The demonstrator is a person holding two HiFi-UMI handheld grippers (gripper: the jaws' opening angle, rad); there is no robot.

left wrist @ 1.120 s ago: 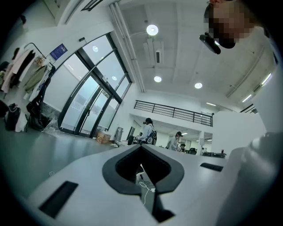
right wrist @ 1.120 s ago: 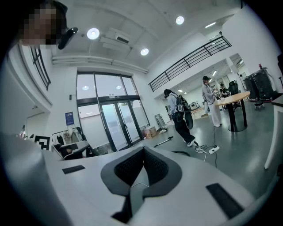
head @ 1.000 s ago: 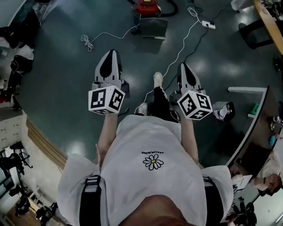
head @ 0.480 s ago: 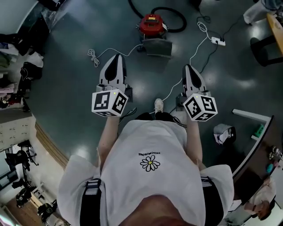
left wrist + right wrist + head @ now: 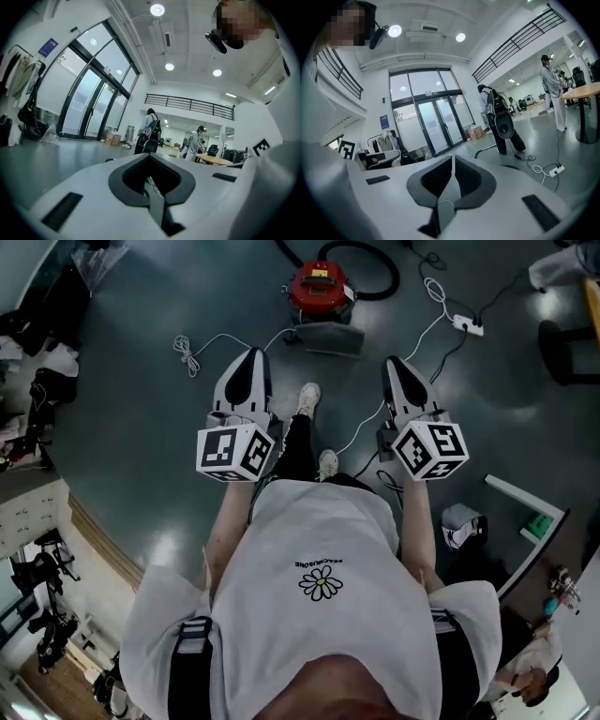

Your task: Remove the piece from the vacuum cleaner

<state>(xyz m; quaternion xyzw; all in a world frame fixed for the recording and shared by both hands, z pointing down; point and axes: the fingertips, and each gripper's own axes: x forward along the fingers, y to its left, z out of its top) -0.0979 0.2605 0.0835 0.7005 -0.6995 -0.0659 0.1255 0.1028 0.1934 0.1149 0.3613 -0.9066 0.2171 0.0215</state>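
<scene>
The red vacuum cleaner (image 5: 319, 285) stands on the dark floor at the top of the head view, with its black hose (image 5: 370, 287) curling to the right. A flat grey piece (image 5: 328, 337) lies just in front of it. My left gripper (image 5: 253, 354) and right gripper (image 5: 392, 364) are held out side by side at waist height, well short of the vacuum. Both are shut with nothing between the jaws. In the left gripper view the left gripper (image 5: 149, 159) points across the hall; in the right gripper view the right gripper (image 5: 453, 161) points toward the glass doors.
A white cable (image 5: 202, 341) and a power strip (image 5: 466, 326) lie on the floor either side of the vacuum. A white-framed desk (image 5: 525, 498) and a small bin (image 5: 459, 524) stand at the right. People (image 5: 499, 119) stand far off in the hall.
The person has stepped forward. The vacuum cleaner has come fully into view and sits nearer the grippers. Both grippers stay shut and level.
</scene>
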